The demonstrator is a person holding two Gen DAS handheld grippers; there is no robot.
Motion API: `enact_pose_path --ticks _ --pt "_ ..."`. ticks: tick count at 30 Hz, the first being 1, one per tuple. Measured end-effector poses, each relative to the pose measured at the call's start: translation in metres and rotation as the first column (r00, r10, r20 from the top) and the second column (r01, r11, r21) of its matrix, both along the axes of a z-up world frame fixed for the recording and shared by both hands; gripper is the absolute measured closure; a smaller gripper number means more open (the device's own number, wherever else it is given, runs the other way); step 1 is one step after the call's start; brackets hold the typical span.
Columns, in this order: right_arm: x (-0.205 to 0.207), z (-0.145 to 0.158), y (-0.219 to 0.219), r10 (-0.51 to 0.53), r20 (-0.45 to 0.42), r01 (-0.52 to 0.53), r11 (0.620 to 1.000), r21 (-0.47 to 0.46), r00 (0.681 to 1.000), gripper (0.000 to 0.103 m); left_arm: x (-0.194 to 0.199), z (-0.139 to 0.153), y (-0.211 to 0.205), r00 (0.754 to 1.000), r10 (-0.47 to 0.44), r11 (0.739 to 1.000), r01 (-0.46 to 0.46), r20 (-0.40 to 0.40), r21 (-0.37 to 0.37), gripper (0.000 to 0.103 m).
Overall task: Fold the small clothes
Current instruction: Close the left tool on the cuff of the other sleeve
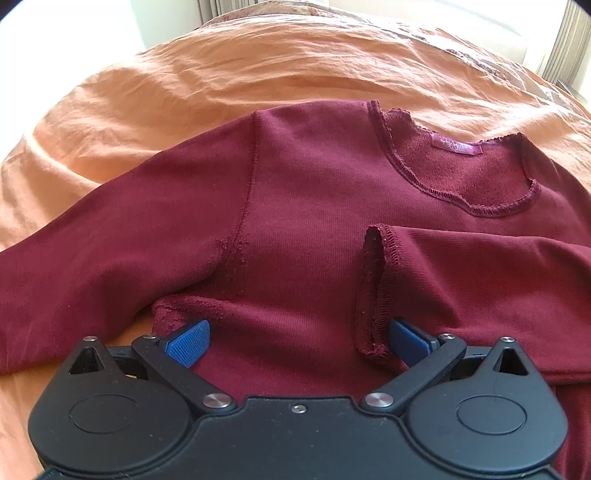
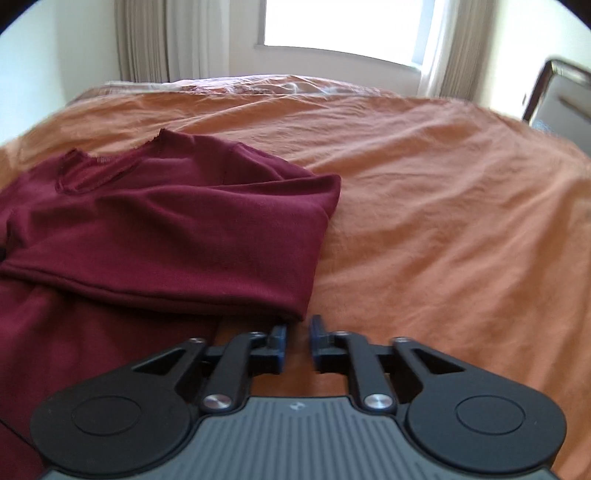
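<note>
Broadly, an orange bedspread point(image 1: 258, 77) covers the bed and fills both views; its surface is creased, and a window point(image 2: 343, 26) with pale curtains point(image 2: 144, 40) stands beyond the far edge.

Garment: a maroon long-sleeved top point(image 1: 314, 192) lies spread on the bedspread, neckline toward the far side. In the left wrist view its left sleeve point(image 1: 92, 240) runs out flat toward the left edge of the frame, while the right sleeve point(image 1: 491, 280) is folded inward across the chest, its cuff point(image 1: 373, 291) ending near the middle of the body. A purple label point(image 1: 456, 146) shows inside the neckline point(image 1: 458, 199). In the right wrist view the same top occupies the left half of the frame, its folded edge forming a straight near hem and a corner at the near right.

Left hand-held gripper point(image 1: 295, 341): it is held low over the near part of the top, pointing toward the neckline, with its jaws spread wide and nothing between them. The blue pads point(image 1: 188, 341) straddle the body fabric; the right pad sits just beside the folded cuff.

Right hand-held gripper point(image 2: 297, 343): it is held low over the bedspread, near the folded corner of the top. Its jaws stand narrowly apart with only a slim gap between them and no cloth in it; the left finger point(image 2: 277, 345) lies just beside the fabric's corner.
</note>
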State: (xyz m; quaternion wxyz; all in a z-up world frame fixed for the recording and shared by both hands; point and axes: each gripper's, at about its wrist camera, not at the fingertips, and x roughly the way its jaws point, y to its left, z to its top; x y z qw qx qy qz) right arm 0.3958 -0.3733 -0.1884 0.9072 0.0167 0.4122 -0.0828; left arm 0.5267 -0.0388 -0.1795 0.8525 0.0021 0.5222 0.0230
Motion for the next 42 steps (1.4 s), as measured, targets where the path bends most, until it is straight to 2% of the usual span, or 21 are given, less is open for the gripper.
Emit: enact_pose_path --ticks 1,3,5,7,9,12,14,17,19,22,26,28,29,31,33,35,37,38,39,40,42 --pt "-0.004 0.003 -0.002 -0.014 0.001 0.014 1.0 0.017 1.0 0.042 -0.001 0.003 0.002 1.0 0.004 1.0 -0.004 -0.002 -0.007 0.001" --pt "-0.014 0.009 -0.002 -0.036 0.006 0.035 0.999 0.04 0.999 0.037 -0.01 0.013 0.008 1.0 0.012 1.0 -0.012 0.007 -0.022 0.001" --pt "-0.022 0.015 0.001 -0.05 -0.017 0.051 0.997 0.058 0.999 0.02 -0.027 0.025 0.017 0.999 0.012 0.999 -0.01 0.037 -0.051 0.001" --pt "-0.035 0.021 0.008 -0.066 -0.023 0.068 0.994 0.091 0.998 0.011 -0.045 0.034 0.032 0.998 0.029 0.998 -0.026 0.052 -0.065 0.001" --pt "-0.048 0.027 0.019 -0.062 -0.031 0.066 0.991 0.114 0.998 0.008 -0.06 0.038 0.051 0.996 0.075 0.994 -0.072 0.039 -0.083 0.001" --pt "-0.064 0.034 0.042 -0.055 -0.052 0.062 0.989 0.137 0.997 0.004 -0.081 0.035 0.101 0.976 0.214 0.961 -0.217 -0.036 -0.17 0.001" --pt "-0.074 0.037 0.06 -0.048 -0.07 0.059 0.985 0.161 0.996 0.001 -0.096 0.031 0.139 0.941 0.329 0.918 -0.337 -0.077 -0.21 0.001" --pt "-0.084 0.039 0.089 -0.019 -0.115 0.041 0.98 0.193 0.993 0.001 -0.117 0.031 0.186 0.883 0.459 0.857 -0.469 -0.095 -0.214 0.001" --pt "-0.09 0.041 0.109 0.013 -0.139 0.017 0.977 0.213 0.99 0.0 -0.127 0.036 0.211 0.854 0.515 0.83 -0.519 -0.078 -0.202 0.001" --pt "-0.096 0.045 0.139 0.075 -0.167 -0.036 0.973 0.228 0.983 0.0 -0.137 0.043 0.251 0.797 0.603 0.774 -0.596 -0.037 -0.212 0.001" --pt "-0.106 0.054 0.171 0.136 -0.167 -0.096 0.968 0.231 0.977 0.0 -0.141 0.04 0.306 0.698 0.716 0.67 -0.692 -0.013 -0.268 0.001" --pt "-0.109 0.056 0.183 0.154 -0.172 -0.113 0.967 0.23 0.973 0.0 -0.142 0.039 0.326 0.66 0.751 0.63 -0.716 0.005 -0.301 0.003" --pt "-0.111 0.057 0.188 0.161 -0.175 -0.118 0.966 0.23 0.971 0.0 -0.142 0.04 0.334 0.642 0.767 0.617 -0.726 0.023 -0.304 0.006" --pt "-0.113 0.059 0.195 0.173 -0.177 -0.131 0.965 0.226 0.969 0.0 -0.138 0.043 0.343 0.629 0.775 0.614 -0.73 0.055 -0.301 0.013" --pt "-0.115 0.061 0.202 0.18 -0.176 -0.141 0.967 0.213 0.968 0.0 -0.134 0.044 0.35 0.614 0.785 0.61 -0.74 0.083 -0.283 0.027" --pt "-0.113 0.061 0.208 0.187 -0.18 -0.153 0.97 0.189 0.966 0.0 -0.132 0.043 0.356 0.595 0.799 0.596 -0.76 0.09 -0.259 0.055" --pt "-0.112 0.063 0.215 0.214 -0.177 -0.188 0.97 0.155 0.961 0.0 -0.138 0.04 0.364 0.569 0.818 0.573 -0.79 0.087 -0.219 0.078" --pt "-0.111 0.064 0.216 0.228 -0.167 -0.204 0.968 0.147 0.959 0.0 -0.138 0.038 0.367 0.554 0.828 0.56 -0.804 0.092 -0.199 0.085" --pt "-0.111 0.066 0.218 0.236 -0.158 -0.214 0.966 0.143 0.959 0.0 -0.139 0.037 0.369 0.545 0.832 0.555 -0.809 0.103 -0.195 0.087" --pt "-0.11 0.067 0.218 0.239 -0.151 -0.218 0.966 0.141 0.959 0.0 -0.14 0.037 0.37 0.545 0.831 0.556 -0.808 0.111 -0.195 0.092" --pt "-0.11 0.07 0.218 0.235 -0.138 -0.215 0.966 0.142 0.962 0.0 -0.138 0.04 0.365 0.561 0.816 0.578 -0.8 0.136 -0.163 0.096"
